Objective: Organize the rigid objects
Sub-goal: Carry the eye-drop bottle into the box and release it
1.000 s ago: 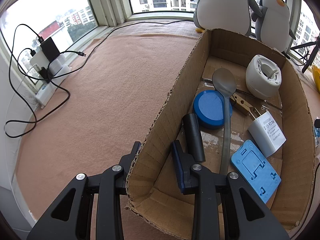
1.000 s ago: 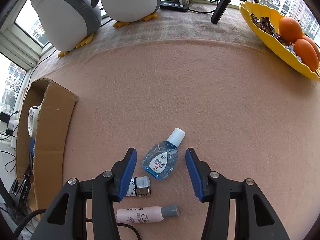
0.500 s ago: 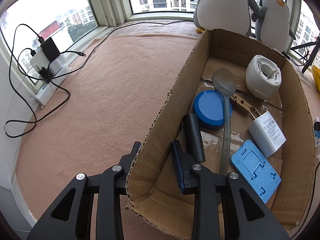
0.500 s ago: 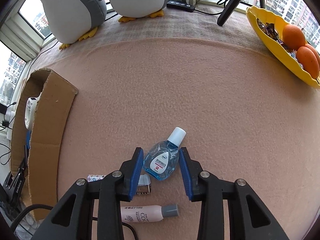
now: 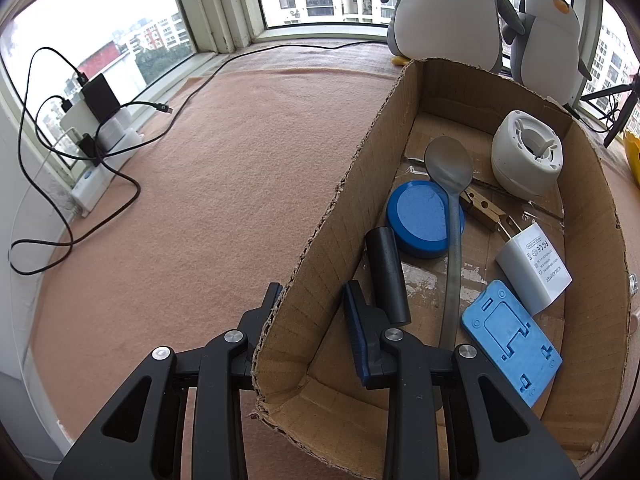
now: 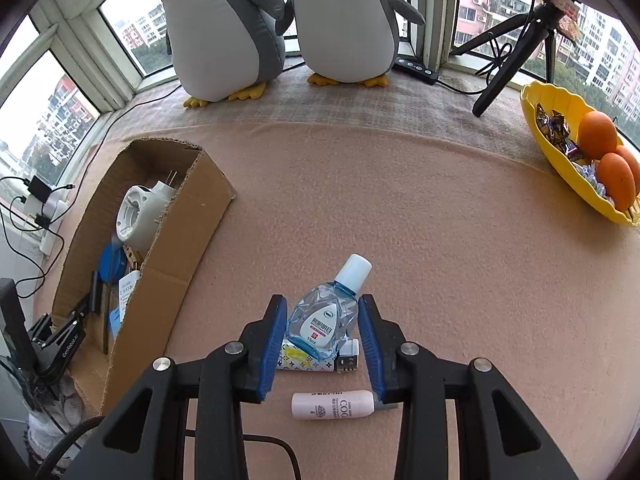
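Note:
My right gripper (image 6: 322,326) is shut on a clear blue eye-drop bottle (image 6: 326,314) with a white cap and holds it above the pink felt. Below it lie a patterned lighter (image 6: 316,360) and a pink tube (image 6: 334,404). My left gripper (image 5: 312,312) straddles the left wall of the cardboard box (image 5: 340,216), one finger outside and one inside, with a gap on both sides of the wall. In the box lie a black cylinder (image 5: 387,274), a blue round lid (image 5: 420,218), a spoon (image 5: 450,184), a white charger (image 5: 534,268), a blue stand (image 5: 512,340) and a white round speaker (image 5: 526,152).
Two plush penguins (image 6: 280,20) stand at the window behind the box. A yellow bowl (image 6: 560,168) with oranges and sweets sits at the right, a tripod (image 6: 516,52) beside it. A power strip with cables (image 5: 88,148) lies at the left window.
My right gripper closed on the eye-drop bottle and lifted it off the felt, and the view tilted up. The left gripper has not moved.

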A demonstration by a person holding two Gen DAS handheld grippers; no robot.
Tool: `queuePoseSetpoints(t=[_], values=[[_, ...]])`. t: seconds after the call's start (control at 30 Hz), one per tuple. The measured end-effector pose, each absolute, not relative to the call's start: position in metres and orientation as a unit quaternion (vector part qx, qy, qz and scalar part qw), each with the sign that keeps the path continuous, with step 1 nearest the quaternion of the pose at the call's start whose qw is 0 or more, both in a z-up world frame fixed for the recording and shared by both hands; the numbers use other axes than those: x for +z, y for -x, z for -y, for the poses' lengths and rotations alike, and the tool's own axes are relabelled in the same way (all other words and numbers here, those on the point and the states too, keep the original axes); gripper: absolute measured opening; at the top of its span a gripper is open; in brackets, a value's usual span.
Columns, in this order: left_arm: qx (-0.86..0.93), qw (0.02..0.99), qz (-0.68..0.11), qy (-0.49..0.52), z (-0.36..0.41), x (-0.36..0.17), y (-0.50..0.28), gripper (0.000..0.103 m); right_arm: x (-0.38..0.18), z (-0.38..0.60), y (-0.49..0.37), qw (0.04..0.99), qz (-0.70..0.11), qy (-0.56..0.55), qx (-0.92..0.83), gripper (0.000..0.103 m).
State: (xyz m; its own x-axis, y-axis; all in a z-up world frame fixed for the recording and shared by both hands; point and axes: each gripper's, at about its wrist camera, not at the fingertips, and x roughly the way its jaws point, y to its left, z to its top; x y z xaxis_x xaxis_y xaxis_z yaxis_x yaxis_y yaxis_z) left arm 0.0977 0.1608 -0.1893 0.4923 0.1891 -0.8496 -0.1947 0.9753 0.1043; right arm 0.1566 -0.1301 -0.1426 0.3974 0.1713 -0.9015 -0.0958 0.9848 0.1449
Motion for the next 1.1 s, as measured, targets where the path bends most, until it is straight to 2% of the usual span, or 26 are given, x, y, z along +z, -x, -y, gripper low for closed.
queuePoseSetpoints(t=[0.4,1.1], values=[[0.111,0.864,-0.491,0.003,-0.161,-0.189,-0.098,0.029,-0.107,0.06,-0.14,0.852,-0.497,0.022,0.163,0.033],[0.111,0.864,-0.491,0.004,-0.161,-0.19,-0.097,0.028,-0.114,-0.039,-0.127,0.837,-0.475,0.084,0.257,0.033]])
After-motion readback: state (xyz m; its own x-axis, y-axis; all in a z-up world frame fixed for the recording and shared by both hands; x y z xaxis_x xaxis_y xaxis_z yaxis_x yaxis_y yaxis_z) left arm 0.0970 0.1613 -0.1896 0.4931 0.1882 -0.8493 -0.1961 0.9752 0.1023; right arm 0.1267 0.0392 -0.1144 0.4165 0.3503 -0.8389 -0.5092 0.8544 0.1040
